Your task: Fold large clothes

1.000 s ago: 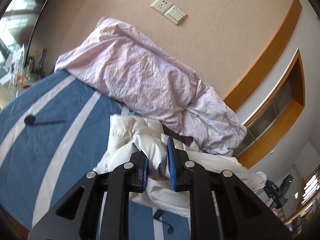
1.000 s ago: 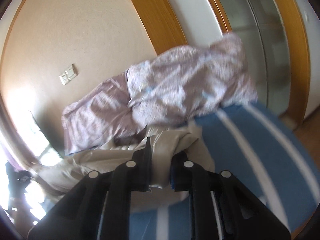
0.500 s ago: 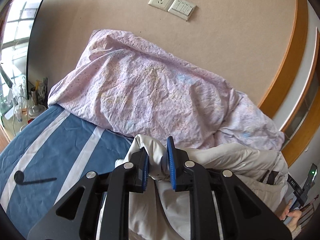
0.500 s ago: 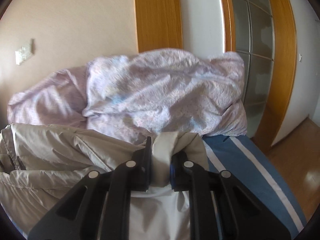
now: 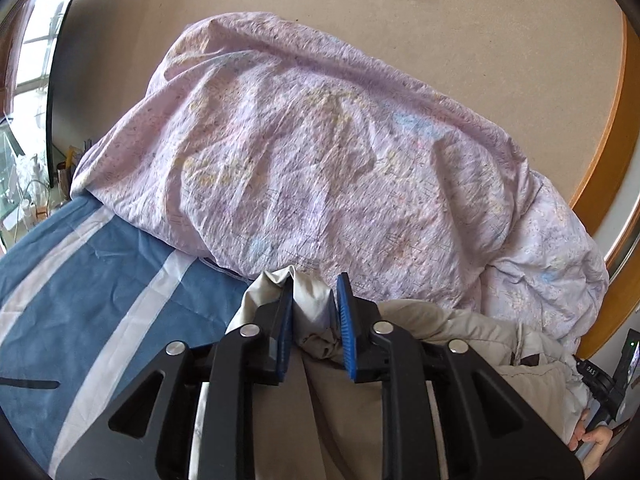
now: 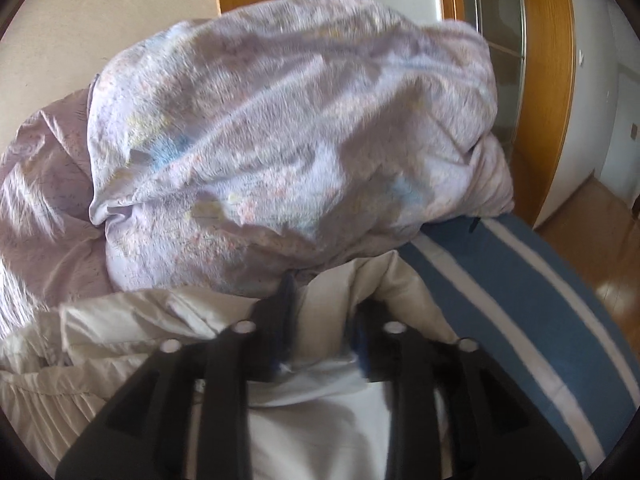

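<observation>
Beige, puffy and creased, the jacket [image 5: 472,332] lies bunched against the lilac duvet [image 5: 320,160]. Your left hand-held gripper [image 5: 314,300] pinches its edge. Your right hand-held gripper [image 6: 320,304] pinches another fold.

A bulky crumpled lilac floral duvet [image 5: 320,160] blocks the way straight ahead of both grippers, heaped against the beige wall [image 5: 500,40]. Bare blue-and-white striped bedsheet [image 5: 80,288] lies open to the left, and more [image 6: 520,300] to the right.
</observation>
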{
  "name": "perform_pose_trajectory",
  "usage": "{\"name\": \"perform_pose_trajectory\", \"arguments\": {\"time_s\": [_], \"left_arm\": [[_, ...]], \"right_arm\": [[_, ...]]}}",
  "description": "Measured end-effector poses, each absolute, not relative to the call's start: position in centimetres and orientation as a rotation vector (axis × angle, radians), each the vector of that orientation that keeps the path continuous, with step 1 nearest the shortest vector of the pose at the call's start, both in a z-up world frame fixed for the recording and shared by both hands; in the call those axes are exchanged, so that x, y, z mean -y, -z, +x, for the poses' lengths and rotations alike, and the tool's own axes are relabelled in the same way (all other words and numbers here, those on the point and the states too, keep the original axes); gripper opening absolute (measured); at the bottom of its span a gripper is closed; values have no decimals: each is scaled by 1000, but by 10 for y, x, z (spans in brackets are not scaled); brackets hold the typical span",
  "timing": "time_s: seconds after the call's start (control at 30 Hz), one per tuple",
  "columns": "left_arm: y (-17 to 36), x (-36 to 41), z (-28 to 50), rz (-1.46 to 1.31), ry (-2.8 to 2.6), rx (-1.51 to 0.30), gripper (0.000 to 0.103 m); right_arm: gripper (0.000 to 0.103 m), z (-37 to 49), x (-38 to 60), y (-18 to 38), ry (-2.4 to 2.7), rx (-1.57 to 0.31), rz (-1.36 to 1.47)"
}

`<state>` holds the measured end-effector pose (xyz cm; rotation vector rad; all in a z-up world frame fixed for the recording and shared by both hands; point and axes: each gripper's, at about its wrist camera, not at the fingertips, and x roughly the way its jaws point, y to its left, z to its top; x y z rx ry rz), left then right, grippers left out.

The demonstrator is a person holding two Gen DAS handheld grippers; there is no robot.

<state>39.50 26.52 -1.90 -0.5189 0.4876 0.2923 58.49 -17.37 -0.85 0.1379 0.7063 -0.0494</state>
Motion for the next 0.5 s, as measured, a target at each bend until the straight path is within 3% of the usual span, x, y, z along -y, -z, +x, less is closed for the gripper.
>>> {"name": "perform_pose_trajectory", "arguments": {"time_s": [0.07,0.1,0.13,0.3,0.5], "left_arm": [[22,-267,396,-529,-290,-484,47],[22,-267,395,-524,-302,-472,72],[20,-266,392,-512,-319,-449,89],[-1,-260,380,-477,-306,-417,94],[-20,-218,345,-391,-266,-458,96]], "right_arm": [[61,586,175,10,26,-705,163],[66,585,176,9,19,-692,170],[75,583,176,8,16,-677,171],[78,551,174,-17,-14,-576,107],[78,495,161,-19,-165,-607,36]]}}
